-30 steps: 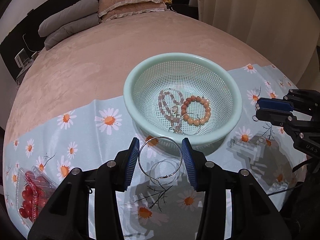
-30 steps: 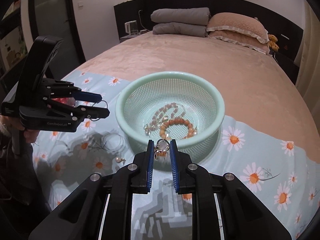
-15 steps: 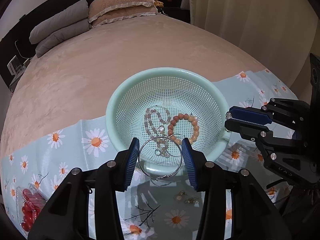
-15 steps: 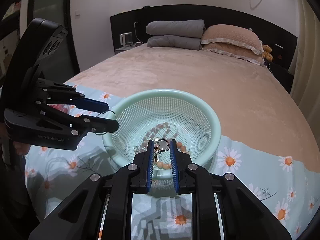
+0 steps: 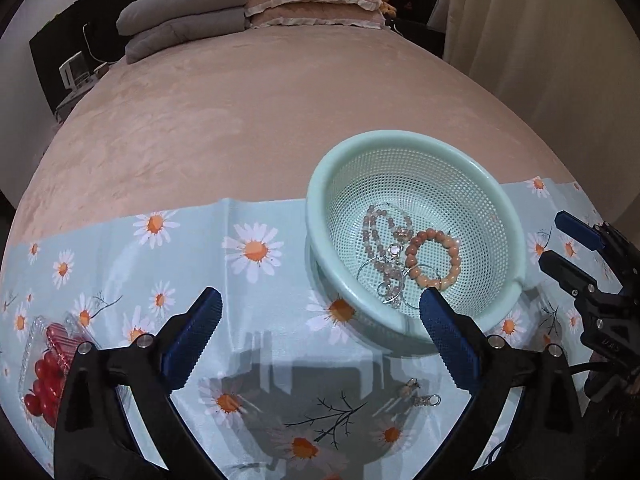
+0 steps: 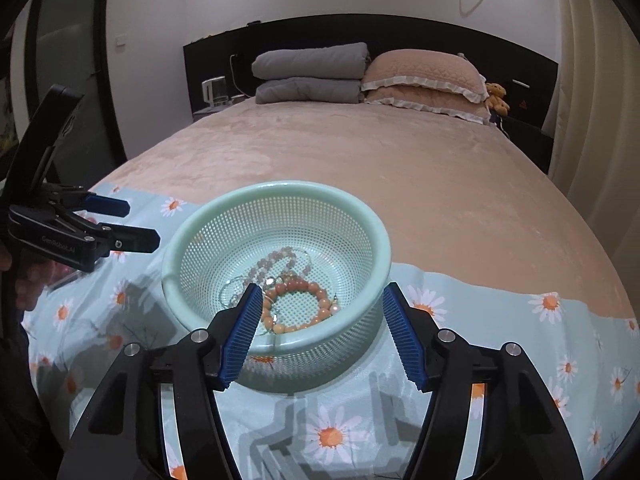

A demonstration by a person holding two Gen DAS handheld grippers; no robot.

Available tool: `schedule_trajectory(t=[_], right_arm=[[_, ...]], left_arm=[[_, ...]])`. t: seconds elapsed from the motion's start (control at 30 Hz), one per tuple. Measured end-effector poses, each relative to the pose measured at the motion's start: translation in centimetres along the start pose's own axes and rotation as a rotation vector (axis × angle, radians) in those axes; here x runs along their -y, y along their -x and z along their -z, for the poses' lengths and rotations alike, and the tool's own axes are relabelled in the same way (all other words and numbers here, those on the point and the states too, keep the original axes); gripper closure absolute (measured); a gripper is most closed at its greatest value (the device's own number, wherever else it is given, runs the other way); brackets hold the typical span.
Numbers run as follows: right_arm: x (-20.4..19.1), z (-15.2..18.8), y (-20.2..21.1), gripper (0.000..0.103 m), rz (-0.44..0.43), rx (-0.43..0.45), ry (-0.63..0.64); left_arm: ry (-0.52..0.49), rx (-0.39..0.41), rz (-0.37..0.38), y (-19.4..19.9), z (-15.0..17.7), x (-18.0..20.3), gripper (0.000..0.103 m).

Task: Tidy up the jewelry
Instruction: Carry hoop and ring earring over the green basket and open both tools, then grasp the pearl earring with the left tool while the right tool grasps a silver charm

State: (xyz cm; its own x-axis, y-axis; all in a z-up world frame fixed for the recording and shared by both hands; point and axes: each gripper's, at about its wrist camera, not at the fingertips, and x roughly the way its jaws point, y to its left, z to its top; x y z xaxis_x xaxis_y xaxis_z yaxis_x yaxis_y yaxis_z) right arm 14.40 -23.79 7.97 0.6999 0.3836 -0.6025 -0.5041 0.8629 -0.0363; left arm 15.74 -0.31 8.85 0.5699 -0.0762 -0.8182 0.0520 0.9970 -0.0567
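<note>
A mint green perforated basket [image 5: 400,148] [image 6: 280,190] stands on a daisy-print cloth on the bed. In it lie an orange bead bracelet [image 5: 434,254] [image 6: 298,304], a pale pink bead string [image 5: 378,232] [image 6: 276,262] and silver hoops [image 5: 386,280] [image 6: 232,290]. My left gripper [image 5: 320,320] is open and empty, left of the basket. My right gripper [image 6: 320,320] is open and empty at the basket's near rim. Small earrings [image 5: 420,394] lie on the cloth by the left gripper.
The daisy cloth [image 5: 248,248] [image 6: 500,320] covers the near end of a pink bed. A clear box of red beads [image 5: 44,376] sits at the cloth's left edge. Grey and pink pillows [image 6: 360,76] lie at the headboard. A curtain [image 5: 540,40] hangs on the right.
Both grippers have opened. The silver hoop left the left gripper and the small ring piece left the right one; both now lie in the basket. The left gripper has shifted left.
</note>
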Motion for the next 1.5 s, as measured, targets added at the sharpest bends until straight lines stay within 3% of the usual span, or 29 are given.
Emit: schedule_trajectory(t=[0.33, 0.7, 0.9, 1.07, 1.17, 1.27, 1.33, 1.5], right_arm=[[-1.8, 3.4, -0.3, 0.044, -0.122, -0.051, -0.011], [-8.8, 7.3, -2.0, 0.045, -0.332, -0.147, 0.208], [-8.8, 7.9, -3.7, 0.060, -0.380, -0.184, 0.161], [-9.8, 8.4, -5.1, 0.077, -0.349, -0.219, 0.194], [-9.6, 8.5, -5.4, 0.093, -0.360, -0.242, 0.181], [-9.5, 8.6, -5.0, 0.094, -0.345, -0.260, 0.219], [-9.0, 8.4, -4.5, 0.094, -0.333, -0.264, 0.228], [-7.1, 7.6, -3.0, 0.094, -0.312, -0.226, 0.201]], left_arm=[[-0.035, -0.066, 0.031, -1.6, 2.6, 0.2, 0.006], [-0.102, -0.114, 0.115, -3.3, 5.3, 3.1, 0.009], [-0.128, -0.148, 0.142, -4.2, 6.0, 4.1, 0.023], [-0.136, -0.194, 0.145, -5.8, 6.8, 4.6, 0.029], [-0.181, -0.216, 0.106, -6.8, 7.4, 5.4, 0.040], [-0.199, -0.208, 0.094, -6.8, 7.7, 5.5, 0.058], [-0.178, -0.213, 0.119, -6.5, 7.6, 5.0, 0.093], [-0.179, -0.209, 0.089, -5.4, 8.3, 4.5, 0.093]])
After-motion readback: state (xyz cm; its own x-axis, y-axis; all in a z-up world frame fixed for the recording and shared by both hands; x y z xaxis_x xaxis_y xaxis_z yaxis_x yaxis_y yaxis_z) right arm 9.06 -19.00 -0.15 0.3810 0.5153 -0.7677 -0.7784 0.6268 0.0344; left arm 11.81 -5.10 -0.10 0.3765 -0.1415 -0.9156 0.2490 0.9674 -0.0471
